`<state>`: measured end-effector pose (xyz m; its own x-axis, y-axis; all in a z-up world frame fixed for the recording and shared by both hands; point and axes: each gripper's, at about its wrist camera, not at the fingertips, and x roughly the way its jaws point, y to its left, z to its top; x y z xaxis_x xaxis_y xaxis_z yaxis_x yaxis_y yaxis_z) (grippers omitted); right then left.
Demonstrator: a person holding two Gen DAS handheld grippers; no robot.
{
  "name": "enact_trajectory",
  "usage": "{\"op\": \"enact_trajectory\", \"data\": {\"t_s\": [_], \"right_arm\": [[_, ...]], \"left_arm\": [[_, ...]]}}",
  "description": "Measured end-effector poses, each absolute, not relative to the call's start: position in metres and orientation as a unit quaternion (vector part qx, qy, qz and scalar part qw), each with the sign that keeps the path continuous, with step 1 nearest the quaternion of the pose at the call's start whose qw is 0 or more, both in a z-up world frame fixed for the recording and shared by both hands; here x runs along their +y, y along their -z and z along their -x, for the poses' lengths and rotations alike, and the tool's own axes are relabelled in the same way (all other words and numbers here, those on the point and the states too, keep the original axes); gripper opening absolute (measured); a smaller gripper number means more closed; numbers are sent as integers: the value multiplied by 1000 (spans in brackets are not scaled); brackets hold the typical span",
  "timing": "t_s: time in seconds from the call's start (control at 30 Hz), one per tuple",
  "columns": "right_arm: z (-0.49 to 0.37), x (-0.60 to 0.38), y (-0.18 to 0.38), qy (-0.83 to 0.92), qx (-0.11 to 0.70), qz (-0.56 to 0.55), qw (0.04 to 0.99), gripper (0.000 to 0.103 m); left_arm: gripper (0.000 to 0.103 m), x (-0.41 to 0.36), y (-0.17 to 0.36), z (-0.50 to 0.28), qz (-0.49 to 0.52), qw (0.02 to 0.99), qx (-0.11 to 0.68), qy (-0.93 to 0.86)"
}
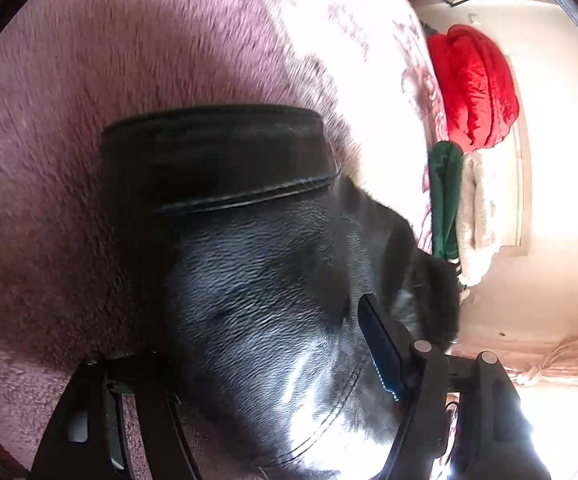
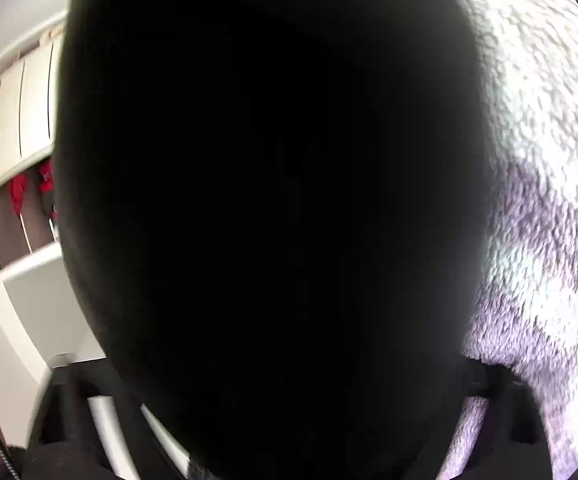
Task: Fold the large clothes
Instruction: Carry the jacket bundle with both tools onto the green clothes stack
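While the left gripper (image 1: 265, 392) is straddling the black leather garment (image 1: 249, 240) on the pink fleece blanket (image 1: 69, 100), jaws apart, fabric is blanketing the right view from nine to three o'clock; right jaw state cannot be told. Recommend pinching seamed edges squarely.

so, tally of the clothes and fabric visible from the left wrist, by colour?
Black: 1, the leather-look garment between the fingers of the left gripper
Red: 1, puffy jacket
Green: 1, folded piece
Cream: 1, fuzzy piece beside the green one
Pink: 1, fleece blanket under everything
Total: 5
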<state>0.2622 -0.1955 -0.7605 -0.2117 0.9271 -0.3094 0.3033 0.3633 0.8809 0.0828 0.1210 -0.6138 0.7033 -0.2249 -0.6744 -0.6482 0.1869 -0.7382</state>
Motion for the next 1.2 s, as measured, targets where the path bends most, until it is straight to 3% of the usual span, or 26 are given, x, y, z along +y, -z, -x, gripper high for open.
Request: {"op": "enact_trajectory", "data": {"t_s": [0.13, 0.6, 0.93, 1.2], "right_arm": [[-268, -185, 738, -362, 698, -424, 450, 53], [-343, -158, 614, -408, 677, -426, 441, 49], [-503, -126, 503, -433, 613, -449, 484, 49], [-676, -114, 504, -438, 587, -458, 503, 49]], "left_arm": [[60, 122, 595, -88, 611, 690, 354, -159], [60, 117, 457, -141, 583, 734, 325, -127], [60, 150, 348, -306, 549, 790, 269, -45], [60, 167, 352, -465, 550, 802, 233, 5]]}}
